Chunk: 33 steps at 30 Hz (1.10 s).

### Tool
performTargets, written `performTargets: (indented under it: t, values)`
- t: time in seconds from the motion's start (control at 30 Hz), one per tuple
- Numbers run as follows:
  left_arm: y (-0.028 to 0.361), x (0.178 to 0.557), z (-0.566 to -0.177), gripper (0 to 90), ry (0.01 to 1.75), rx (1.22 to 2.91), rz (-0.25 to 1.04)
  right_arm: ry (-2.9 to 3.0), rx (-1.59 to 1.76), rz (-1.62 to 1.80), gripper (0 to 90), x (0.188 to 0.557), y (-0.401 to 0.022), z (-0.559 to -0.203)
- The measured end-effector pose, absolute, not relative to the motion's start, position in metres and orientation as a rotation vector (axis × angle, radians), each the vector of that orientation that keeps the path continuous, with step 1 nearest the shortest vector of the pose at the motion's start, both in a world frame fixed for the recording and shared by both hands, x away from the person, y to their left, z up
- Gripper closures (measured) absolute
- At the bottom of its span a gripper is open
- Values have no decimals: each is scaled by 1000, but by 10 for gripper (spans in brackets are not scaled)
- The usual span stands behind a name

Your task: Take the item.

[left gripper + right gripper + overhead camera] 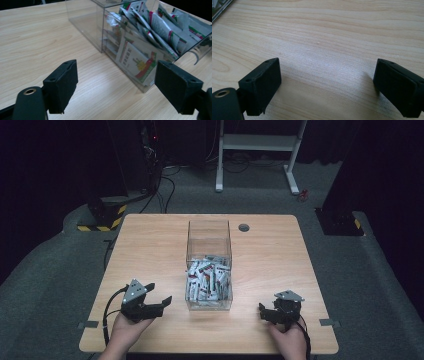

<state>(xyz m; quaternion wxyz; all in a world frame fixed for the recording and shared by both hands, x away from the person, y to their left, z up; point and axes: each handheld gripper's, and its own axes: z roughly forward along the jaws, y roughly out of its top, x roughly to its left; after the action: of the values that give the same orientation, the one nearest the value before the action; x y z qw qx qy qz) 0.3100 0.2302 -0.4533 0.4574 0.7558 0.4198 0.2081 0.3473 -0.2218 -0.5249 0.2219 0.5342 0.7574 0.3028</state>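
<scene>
A clear plastic box [209, 265] stands in the middle of the wooden table [150, 250], its near half holding several white sachets [207, 282] with red and green print. My left gripper [159, 304] rests near the front edge, left of the box, open and holding nothing. In the left gripper view the box [100, 27] and its sachets [160, 27] lie just ahead, beyond my open left gripper [116, 85]. My right gripper [266, 314] sits right of the box near the front edge. It stands open over bare wood [329, 45] in the right gripper view.
A round cable hole [244, 227] sits at the table's far edge. Beyond the table stand a white desk frame [257, 150], cables and dark stands on grey carpet. Bare wood lies on both sides of the box.
</scene>
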Motion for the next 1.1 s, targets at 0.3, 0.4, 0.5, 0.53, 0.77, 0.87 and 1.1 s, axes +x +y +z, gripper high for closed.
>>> performTargets:
  t: [0.3,0.4,0.5,0.53,0.77,0.87,1.1]
  values:
    - [216,312,-445,198,998,1875,516,2104,1467,844,76,347,-221,-525]
    - [213,313,-442,200,988,1878,515,2105,1467,844,76,347,-221,-525]
    - [209,315,-439,203,980,1880,507,2107,1464,845,76,346,-221,-525]
    - [209,316,-438,205,977,1883,504,2108,1463,845,76,346,-221,-525]
    - [199,320,-432,206,958,1891,497,2110,1462,845,76,346,-221,-525]
    - [196,322,-430,211,953,1886,495,2113,1455,846,77,346,-222,-525]
    - [188,325,-427,215,940,1894,490,2115,1452,847,77,346,-222,-525]
